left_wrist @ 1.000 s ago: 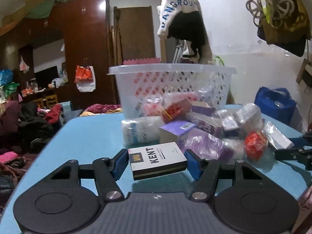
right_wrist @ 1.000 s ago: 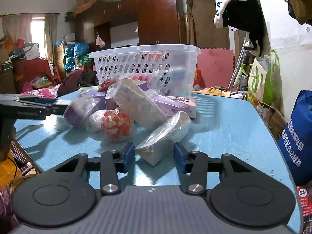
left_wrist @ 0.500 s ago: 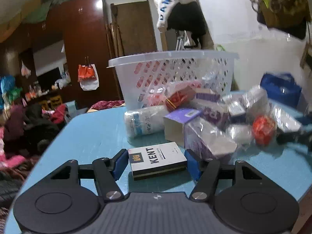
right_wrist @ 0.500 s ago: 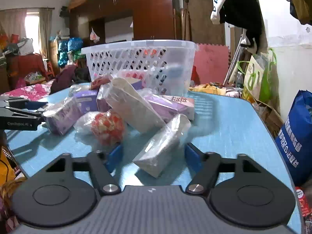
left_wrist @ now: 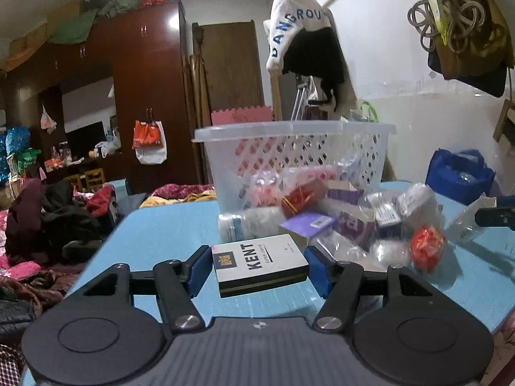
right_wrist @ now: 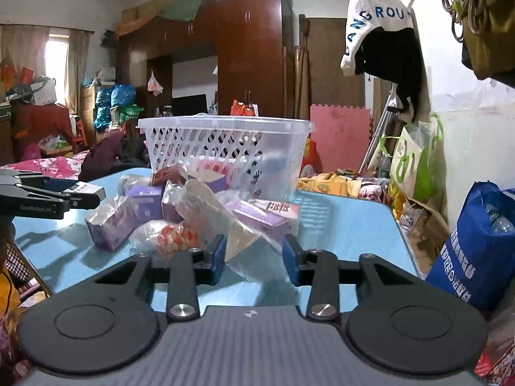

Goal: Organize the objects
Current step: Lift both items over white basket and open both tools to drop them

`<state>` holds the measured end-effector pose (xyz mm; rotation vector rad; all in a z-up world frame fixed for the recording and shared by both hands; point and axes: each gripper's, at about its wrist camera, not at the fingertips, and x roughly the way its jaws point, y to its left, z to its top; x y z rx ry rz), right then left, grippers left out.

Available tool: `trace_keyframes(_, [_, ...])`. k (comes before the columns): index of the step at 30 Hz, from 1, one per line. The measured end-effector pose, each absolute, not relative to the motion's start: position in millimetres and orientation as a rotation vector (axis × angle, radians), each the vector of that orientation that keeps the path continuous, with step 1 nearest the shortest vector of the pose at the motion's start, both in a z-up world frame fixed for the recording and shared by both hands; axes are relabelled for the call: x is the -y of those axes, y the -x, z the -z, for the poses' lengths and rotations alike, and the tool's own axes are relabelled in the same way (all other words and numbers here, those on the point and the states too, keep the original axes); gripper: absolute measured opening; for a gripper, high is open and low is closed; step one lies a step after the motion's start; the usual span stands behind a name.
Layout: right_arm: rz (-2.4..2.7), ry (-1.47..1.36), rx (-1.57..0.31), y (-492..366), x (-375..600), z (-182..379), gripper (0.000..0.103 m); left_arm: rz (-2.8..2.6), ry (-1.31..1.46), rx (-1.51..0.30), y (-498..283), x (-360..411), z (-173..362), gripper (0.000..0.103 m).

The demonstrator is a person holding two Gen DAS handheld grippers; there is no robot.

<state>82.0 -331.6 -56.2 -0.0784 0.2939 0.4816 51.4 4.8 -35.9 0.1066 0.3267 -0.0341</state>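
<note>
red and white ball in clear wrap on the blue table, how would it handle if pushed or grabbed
The red and white ball in clear plastic wrap looks round, so a push would probably roll it across the blue table. Its loose, glossy film may slip or crinkle under the pads. It seems light for its size, though the pictures cannot confirm that.

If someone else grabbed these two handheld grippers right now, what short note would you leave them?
Left gripper: shut on the KENT box, held above the blue table.
Right gripper: jaws just closed on the clear-wrapped packet.
Things: the rest of the pile lies in front of the white basket.
Done: two items gripped.
Left: drop both in the basket, probably, then clear the pile.
</note>
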Motion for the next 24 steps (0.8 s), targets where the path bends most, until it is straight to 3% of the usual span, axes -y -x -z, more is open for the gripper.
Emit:
trace_keyframes(11, [-0.482, 0.096, -0.323, -85, 336, 67, 0.035, 0.041, -0.08, -0.314, -52, -10, 33, 0.066])
trace_keyframes(18, [-0.494, 0.096, -0.186, -75, 340, 12, 0.035, 0.087, -0.048, -0.236, -56, -12, -3, 0.066])
trace_keyframes(24, [-0.573, 0.144, -0.103, -123, 289, -60, 0.035, 0.115, -0.02, -0.189, -121, -5, -74, 0.066])
